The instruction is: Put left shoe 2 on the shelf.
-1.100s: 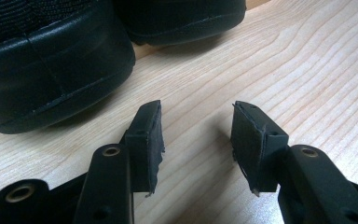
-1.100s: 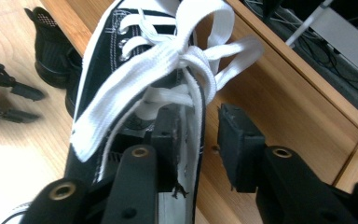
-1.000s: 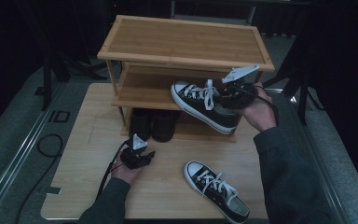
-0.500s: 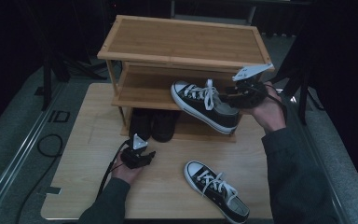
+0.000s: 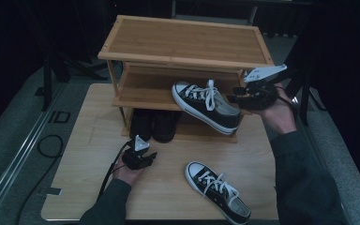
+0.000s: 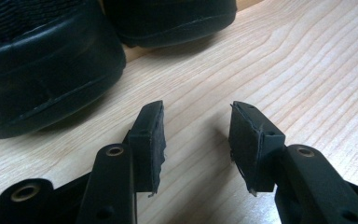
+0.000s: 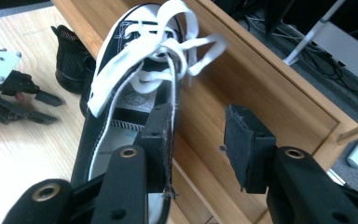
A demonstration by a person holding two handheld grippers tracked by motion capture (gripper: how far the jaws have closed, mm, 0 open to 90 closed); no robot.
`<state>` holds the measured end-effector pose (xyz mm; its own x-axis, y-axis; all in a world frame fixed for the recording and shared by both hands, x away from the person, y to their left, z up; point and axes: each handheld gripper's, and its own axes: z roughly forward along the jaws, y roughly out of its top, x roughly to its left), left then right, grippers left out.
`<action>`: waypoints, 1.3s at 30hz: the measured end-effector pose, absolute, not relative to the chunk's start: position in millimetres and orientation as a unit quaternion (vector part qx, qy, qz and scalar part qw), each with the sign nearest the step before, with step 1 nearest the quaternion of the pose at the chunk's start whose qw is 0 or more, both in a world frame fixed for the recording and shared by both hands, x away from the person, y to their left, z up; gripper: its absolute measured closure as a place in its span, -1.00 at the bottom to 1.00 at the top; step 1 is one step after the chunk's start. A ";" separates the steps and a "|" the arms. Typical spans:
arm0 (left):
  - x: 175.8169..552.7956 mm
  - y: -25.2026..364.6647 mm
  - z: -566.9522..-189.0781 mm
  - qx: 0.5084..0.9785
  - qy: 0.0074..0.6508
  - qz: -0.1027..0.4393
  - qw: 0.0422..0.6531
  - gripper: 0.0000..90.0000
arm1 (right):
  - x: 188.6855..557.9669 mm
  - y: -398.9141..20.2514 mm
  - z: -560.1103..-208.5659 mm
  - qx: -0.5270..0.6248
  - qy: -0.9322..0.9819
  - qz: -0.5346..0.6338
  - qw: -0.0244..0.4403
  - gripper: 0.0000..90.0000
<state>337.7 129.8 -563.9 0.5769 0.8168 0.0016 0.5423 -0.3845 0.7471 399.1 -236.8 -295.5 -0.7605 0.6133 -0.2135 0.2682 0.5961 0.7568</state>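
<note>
R gripper (image 5: 242, 97) has let go & pulled back: jaws apart at heel of sneaker (image 5: 206, 106), now on rack (image 5: 183, 40) mid shelf, R front edge. L gripper (image 5: 146, 159) released, empty. Prob. 2nd sneaker (image 5: 217, 192) next.

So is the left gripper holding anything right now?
No, the left gripper has its jaws apart over bare wooden table, with nothing between them and the black shoes lying just ahead.
</note>
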 end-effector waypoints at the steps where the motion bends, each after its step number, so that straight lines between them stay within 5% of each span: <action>1: 337.6 129.2 -563.7 0.811 0.418 0.189 0.363 0.23 | 398.6 -239.0 -294.8 0.257 0.862 0.371 0.233 0.37; 25: 339.7 88.7 -547.5 0.815 0.384 0.182 0.395 0.47 | 398.9 -273.2 -315.1 0.288 0.866 0.333 0.236 0.71; 28: 346.4 73.2 -546.5 0.818 0.382 0.175 0.392 0.55 | 398.3 -274.9 -322.0 0.290 0.875 0.316 0.225 0.97; 39: 362.5 37.0 -541.9 0.823 0.367 0.180 0.394 0.60 | 393.0 -275.0 -339.5 0.280 0.887 0.299 0.213 1.00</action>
